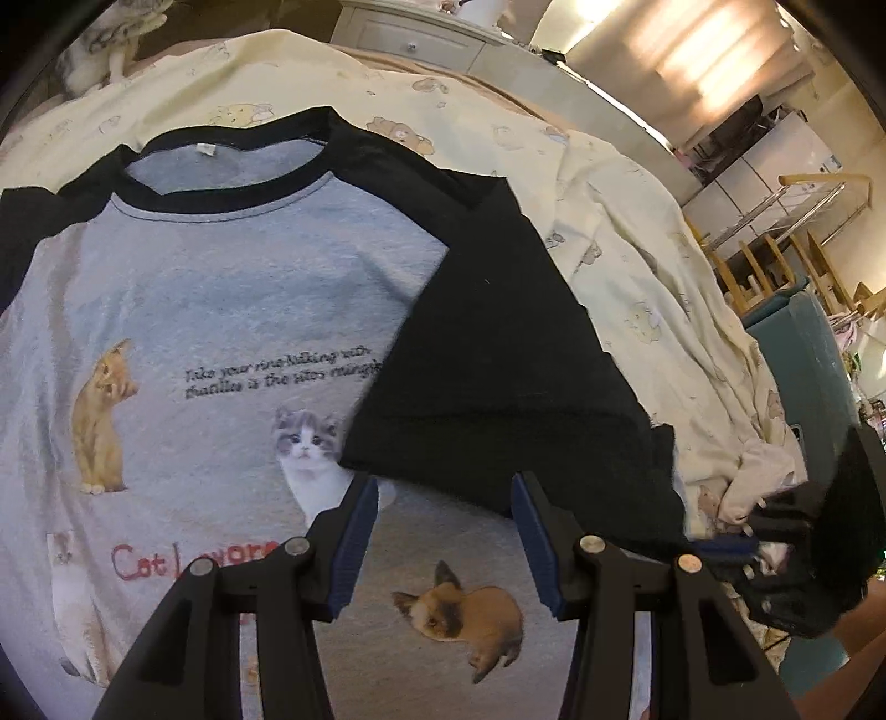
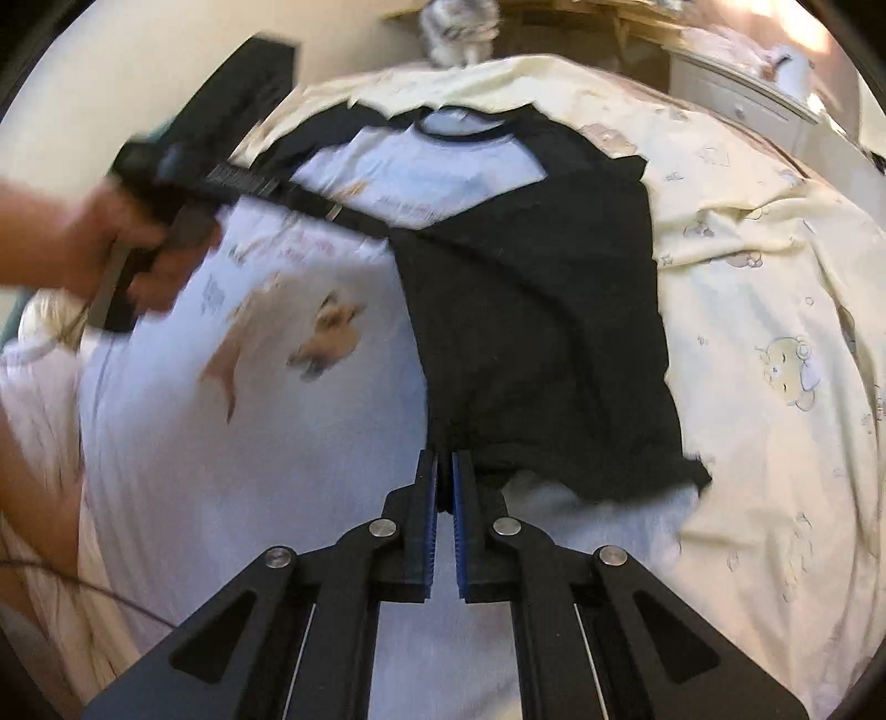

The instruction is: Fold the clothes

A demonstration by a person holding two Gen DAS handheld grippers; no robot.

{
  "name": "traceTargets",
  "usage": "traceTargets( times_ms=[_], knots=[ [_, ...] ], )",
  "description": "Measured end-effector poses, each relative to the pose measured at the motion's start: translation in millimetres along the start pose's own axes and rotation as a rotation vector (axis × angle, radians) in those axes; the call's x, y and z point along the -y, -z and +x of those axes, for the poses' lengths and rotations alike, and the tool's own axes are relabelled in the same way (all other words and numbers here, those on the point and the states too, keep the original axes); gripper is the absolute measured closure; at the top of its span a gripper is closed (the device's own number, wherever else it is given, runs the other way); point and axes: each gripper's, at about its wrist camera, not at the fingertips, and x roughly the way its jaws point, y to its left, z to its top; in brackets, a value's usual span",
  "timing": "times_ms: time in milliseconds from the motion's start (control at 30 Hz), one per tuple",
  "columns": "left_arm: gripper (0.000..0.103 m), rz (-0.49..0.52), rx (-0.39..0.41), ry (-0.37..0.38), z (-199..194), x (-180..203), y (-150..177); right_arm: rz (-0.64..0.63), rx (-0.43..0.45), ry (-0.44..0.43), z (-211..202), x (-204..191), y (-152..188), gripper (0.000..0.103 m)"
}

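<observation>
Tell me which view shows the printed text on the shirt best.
The left wrist view: the text on the shirt is close and sharp, though the black sleeve covers its end. The right wrist view shows only small, blurred marks.

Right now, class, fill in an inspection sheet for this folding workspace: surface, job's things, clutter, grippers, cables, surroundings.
Surface: bed under a pale yellow bear-print sheet, rumpled at the right.
Job's things: grey cat-print T-shirt lying face up; its black sleeve folded over the chest.
Clutter: nothing seen on the sheet beside the shirt.
Grippers: left gripper open above the shirt, empty; right gripper shut at the sleeve hem; whether it pinches cloth is unclear.
Cables: thin dark cable at the bed's left edge.
Surroundings: white drawer unit, wooden rack.
</observation>
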Motion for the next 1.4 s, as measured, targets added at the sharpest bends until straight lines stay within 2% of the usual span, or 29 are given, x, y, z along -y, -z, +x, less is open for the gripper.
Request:
traceTargets(
  times_ms=[33, 167, 267, 367, 400, 500, 567, 667, 733, 833, 933, 1000, 1067, 1100, 1200, 1300, 1367, 1400],
  knots=[
    [0.052, -0.002, 0.006, 0.000, -1, -1, -1, -0.011, -0.026, -0.006, -1, 0, 5, 0.098],
    [0.052, -0.009, 0.015, 0.004, 1, 4, -3, 0.054, -0.087, -0.179, 20, 3, 19, 0.093],
    [0.052, 0.010, 0.012, 0.002, 4, 10, -7, 0.127, -0.097, -0.227, 26, 7, 20, 0.092],
    [0.052, 0.066, 0.011, -0.006, 6, 20, -20, 0.266, 0.005, -0.176, 6, 36, 25, 0.092],
    [0.052, 0.088, 0.008, -0.009, 9, 23, -27, 0.385, 0.052, -0.172, -1, 59, 28, 0.092],
    [0.052, 0.144, -0.009, -0.015, 26, 31, -58, 0.750, 0.210, -0.256, -15, 118, 49, 0.080],
    [0.052, 0.187, -0.017, -0.037, 39, 36, -80, 0.941, 0.298, -0.307, -16, 144, 65, 0.078],
    [0.052, 0.207, -0.024, -0.064, 57, 37, -112, 1.081, 0.353, -0.388, -7, 158, 77, 0.077],
    [0.052, 0.199, -0.034, -0.060, 66, 34, -126, 1.143, 0.355, -0.424, 5, 158, 80, 0.076],
    [0.052, 0.171, -0.041, -0.046, 75, 28, -143, 1.212, 0.311, -0.429, 26, 159, 84, 0.072],
    [0.052, 0.169, -0.078, -0.036, 86, 28, -152, 1.249, 0.354, -0.494, 34, 167, 85, 0.072],
    [0.052, 0.205, -0.102, -0.057, 94, 34, -156, 1.211, 0.355, -0.422, 32, 165, 79, 0.073],
    [0.052, 0.234, -0.129, -0.078, 103, 39, -161, 1.213, 0.341, -0.390, 32, 165, 79, 0.077],
    [0.052, 0.237, -0.137, -0.080, 108, 41, -163, 1.214, 0.343, -0.382, 32, 165, 80, 0.083],
    [0.052, 0.241, -0.138, -0.048, 116, 48, -173, 1.213, 0.355, -0.362, 30, 165, 87, 0.094],
    [0.052, 0.283, -0.117, 0.021, 117, 64, -183, 1.207, 0.391, -0.355, 23, 166, 93, 0.097],
    [0.052, 0.328, -0.138, -0.017, 126, 76, -187, 1.220, 0.410, -0.369, 20, 169, 99, 0.097],
    [0.061, 0.344, -0.152, -0.037, 131, 79, -189, 1.222, 0.416, -0.368, 18, 170, 100, 0.097]
  ],
)
